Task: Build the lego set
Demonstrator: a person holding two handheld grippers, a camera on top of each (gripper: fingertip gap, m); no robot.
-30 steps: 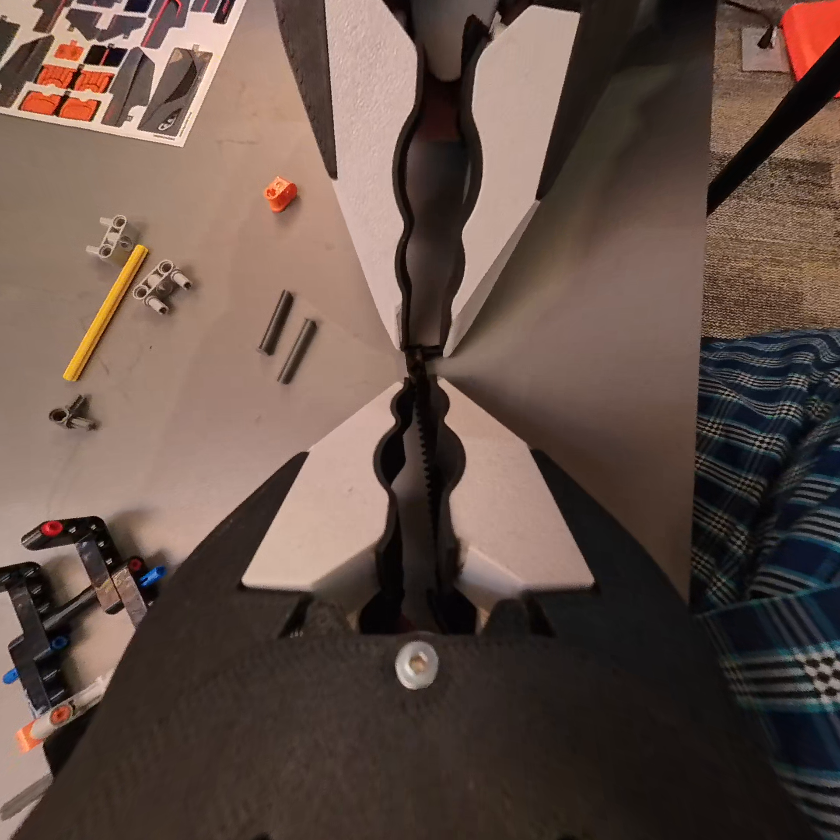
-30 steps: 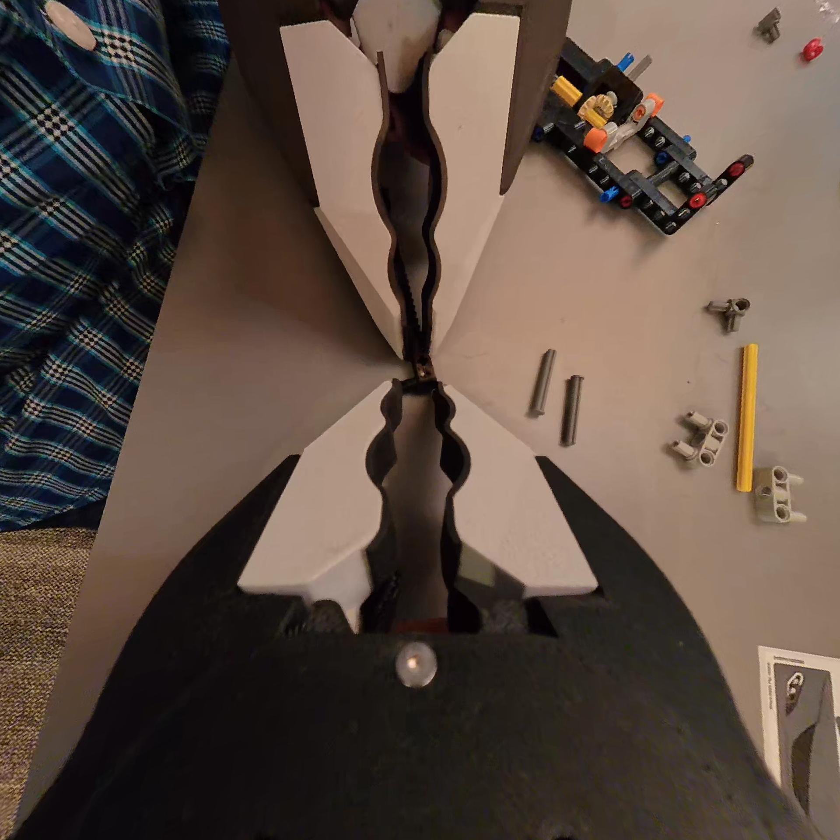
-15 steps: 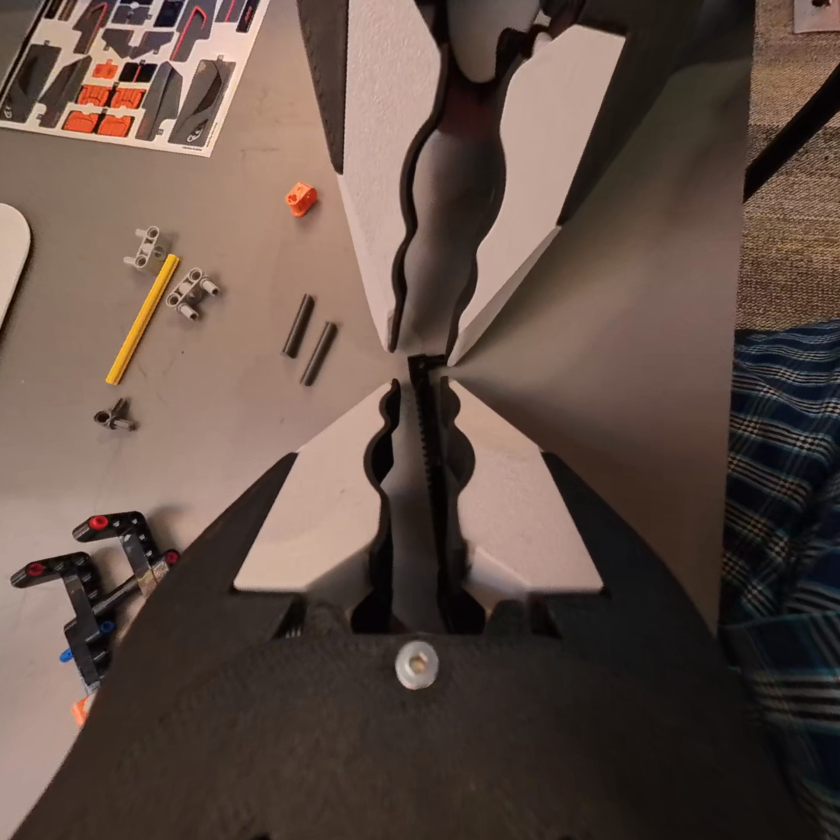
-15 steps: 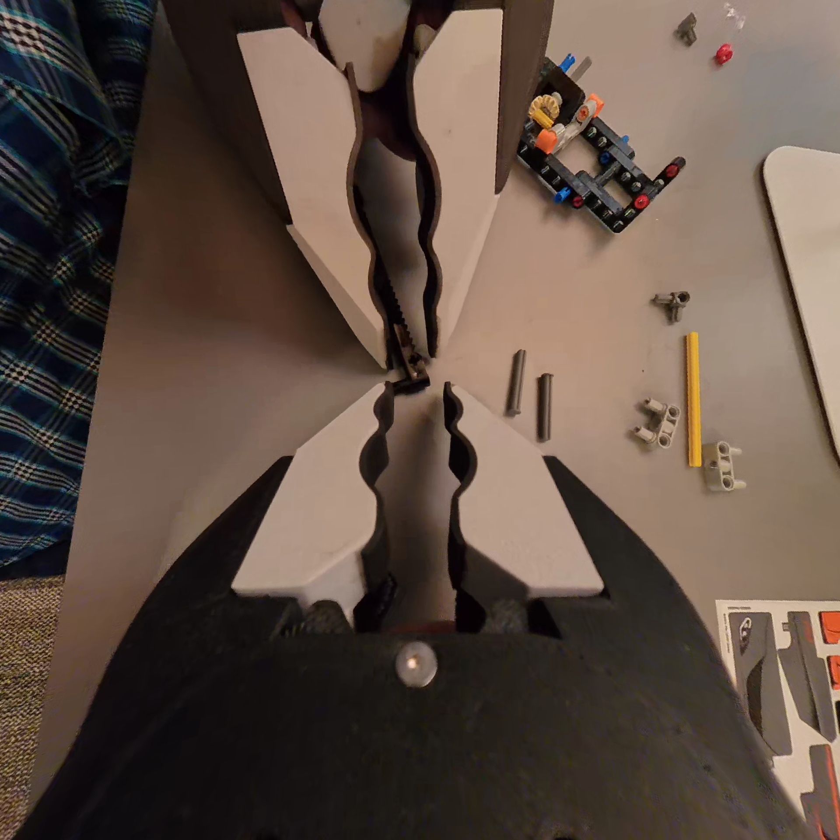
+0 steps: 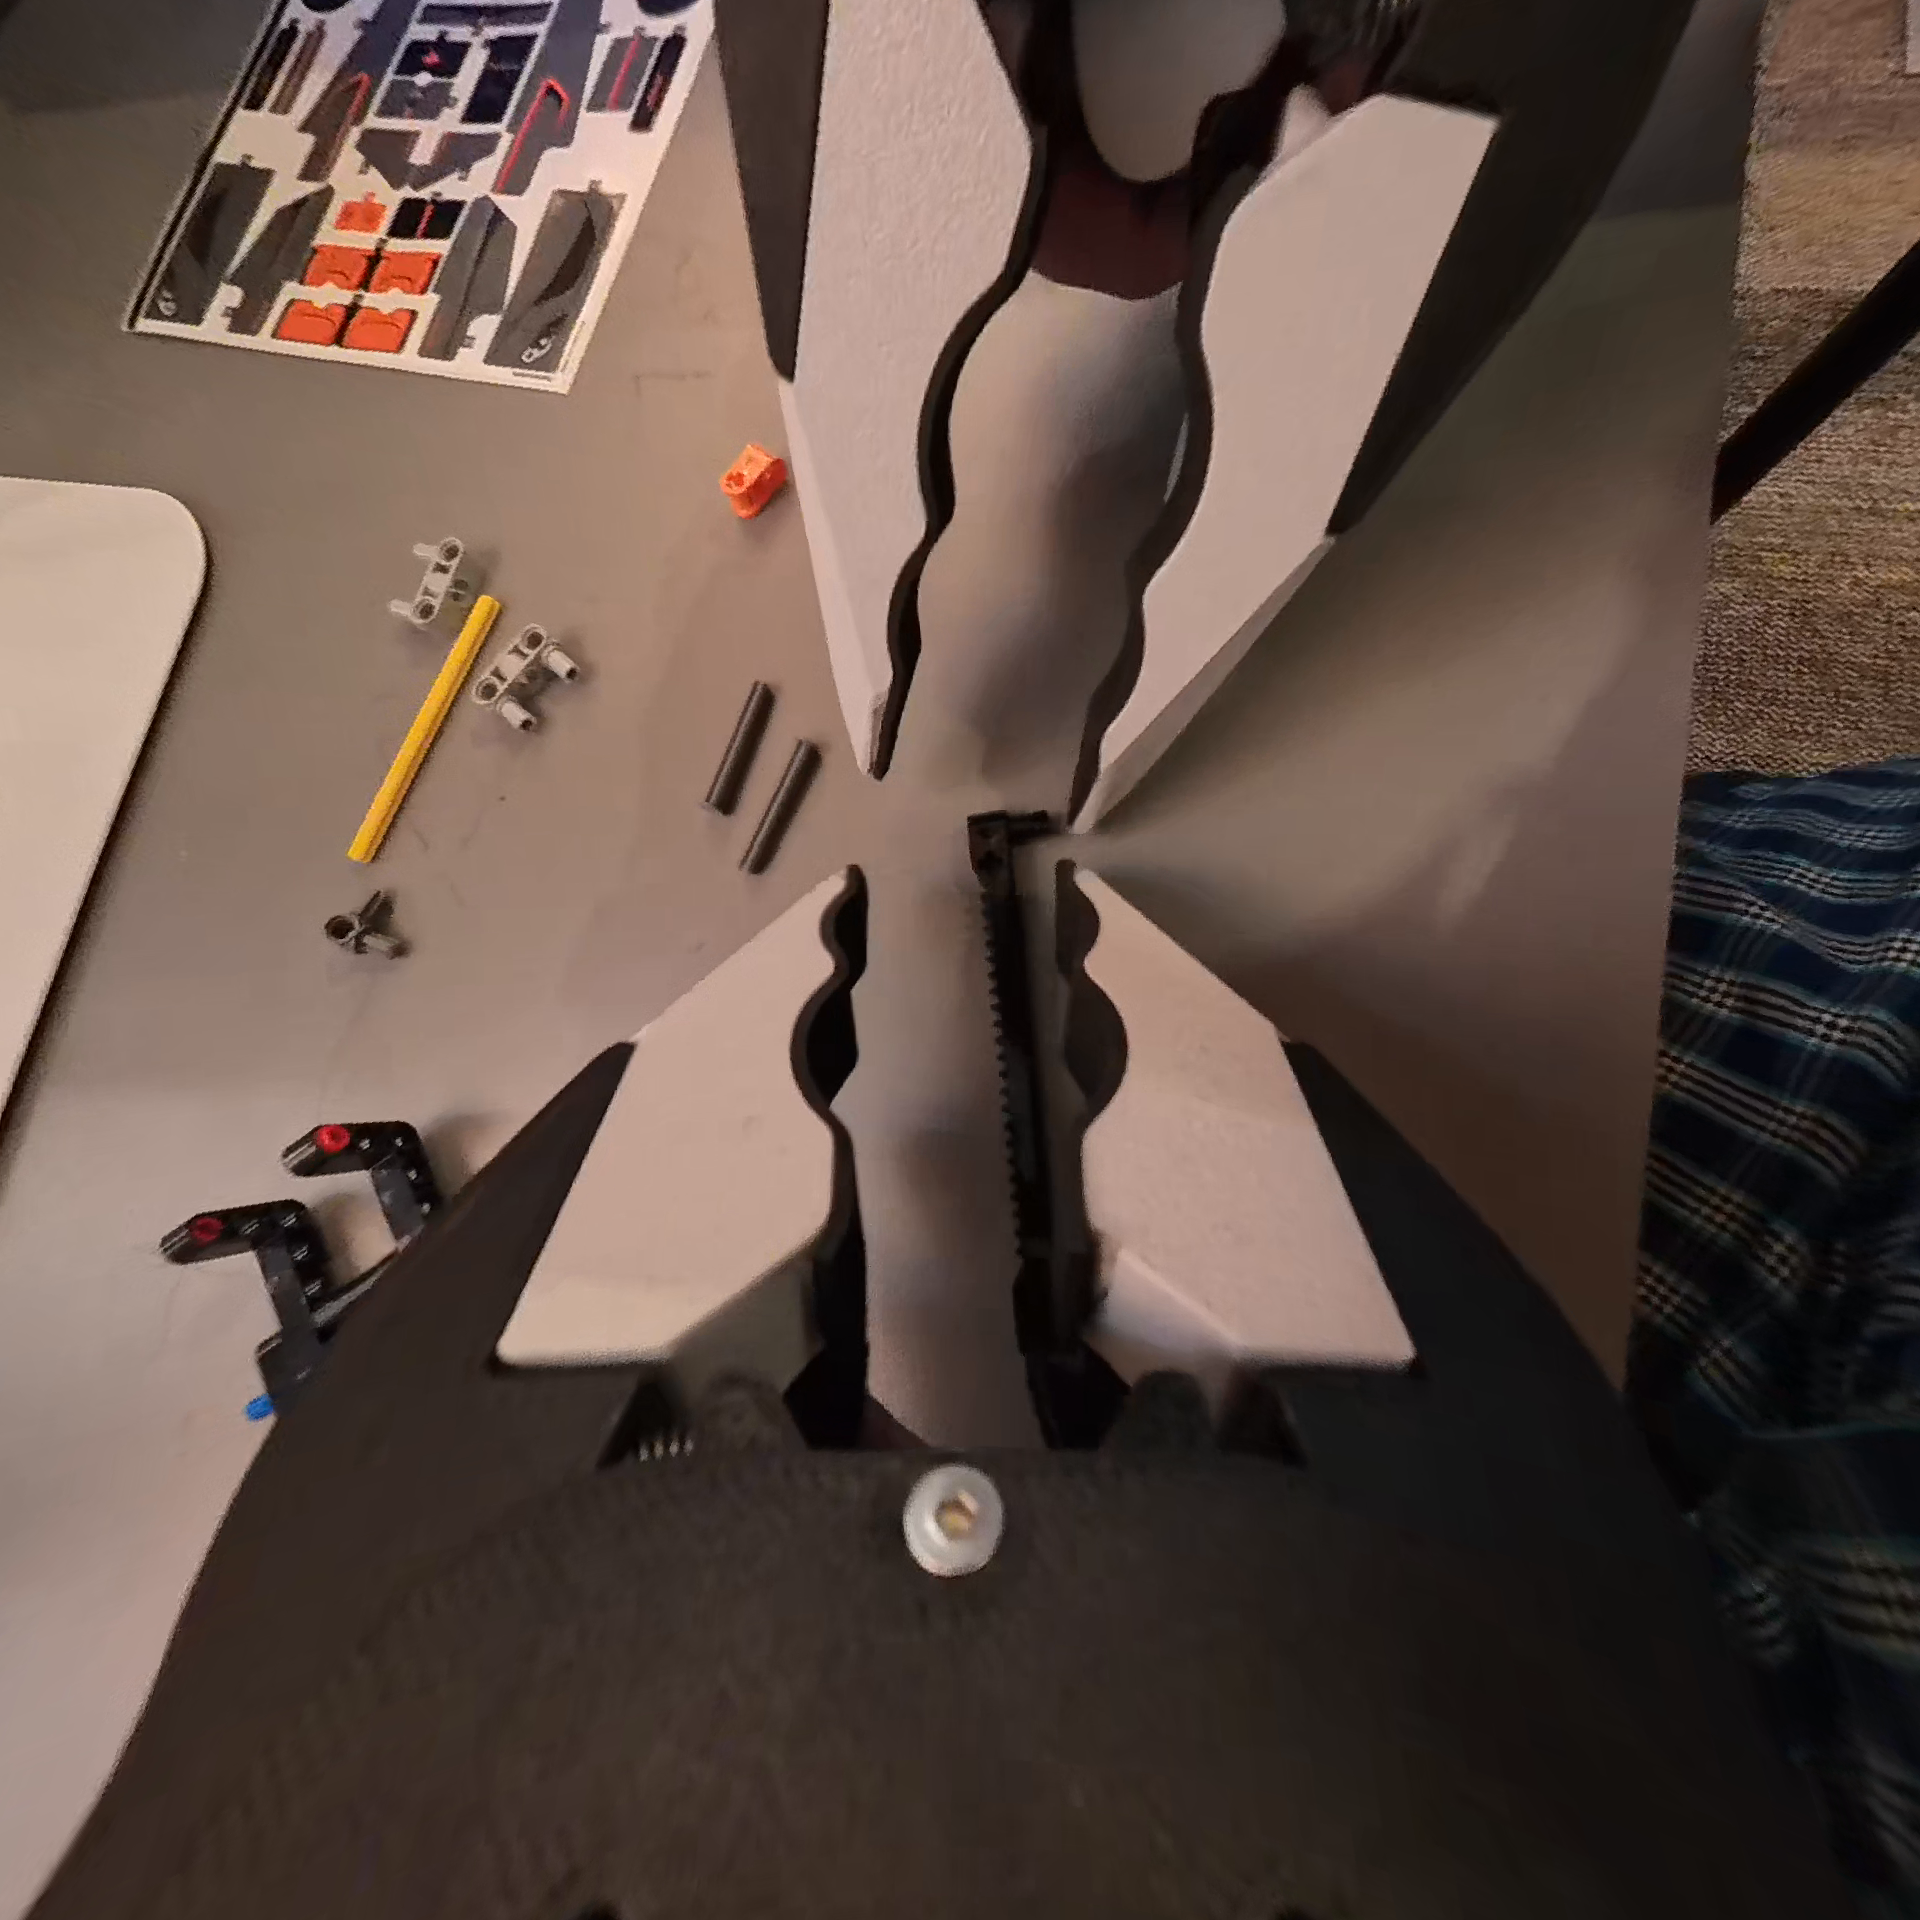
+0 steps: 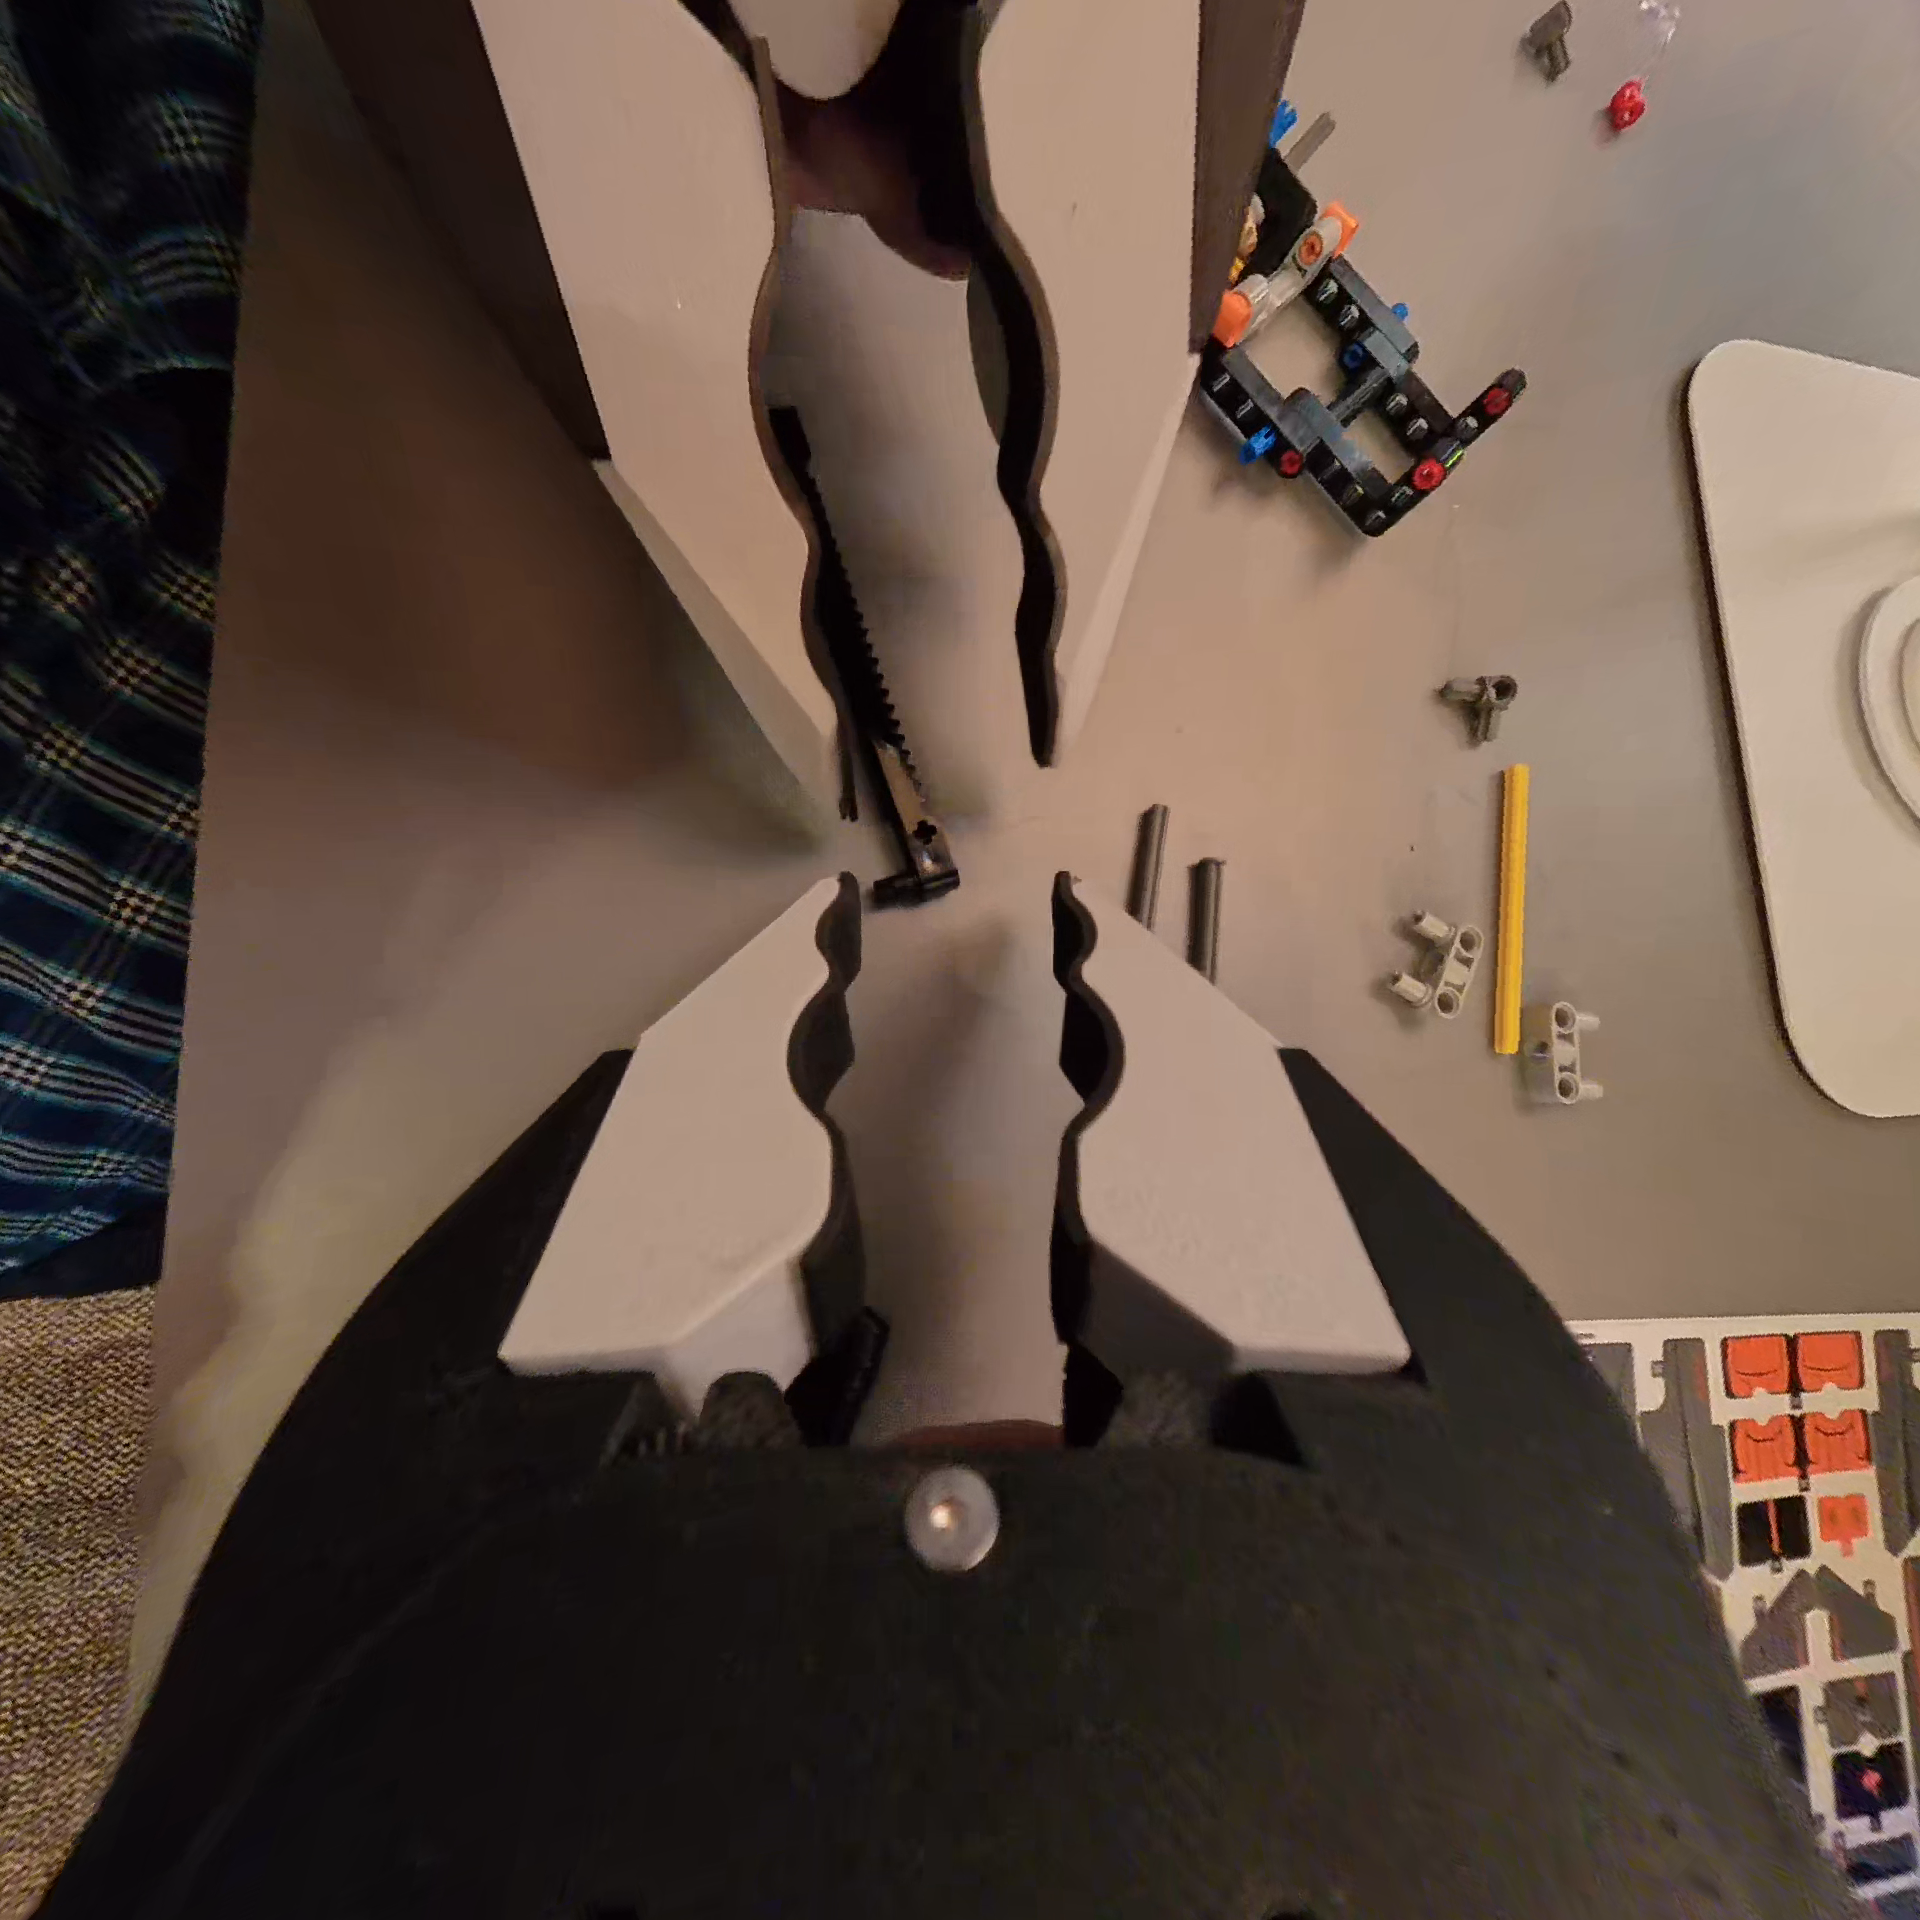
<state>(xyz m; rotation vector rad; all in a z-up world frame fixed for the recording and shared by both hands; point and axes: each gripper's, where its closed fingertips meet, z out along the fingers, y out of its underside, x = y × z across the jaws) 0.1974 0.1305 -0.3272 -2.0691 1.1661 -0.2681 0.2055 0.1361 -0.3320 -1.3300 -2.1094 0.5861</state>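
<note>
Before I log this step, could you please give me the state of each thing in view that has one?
Left gripper: open.
Right gripper: open, empty.
Rack: inside the left gripper, unclamped.
Frame: partly built, lying flat.
Yellow axle: loose, lying flat.
Dark axles: loose, side by side.
Sticker sheet: lying flat.

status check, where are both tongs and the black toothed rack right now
Left tongs open, right tongs open, tip to tip. Black toothed rack lying along the left tongs' right finger, unclamped. Two dark axles beside the tips, nothing between.
</note>
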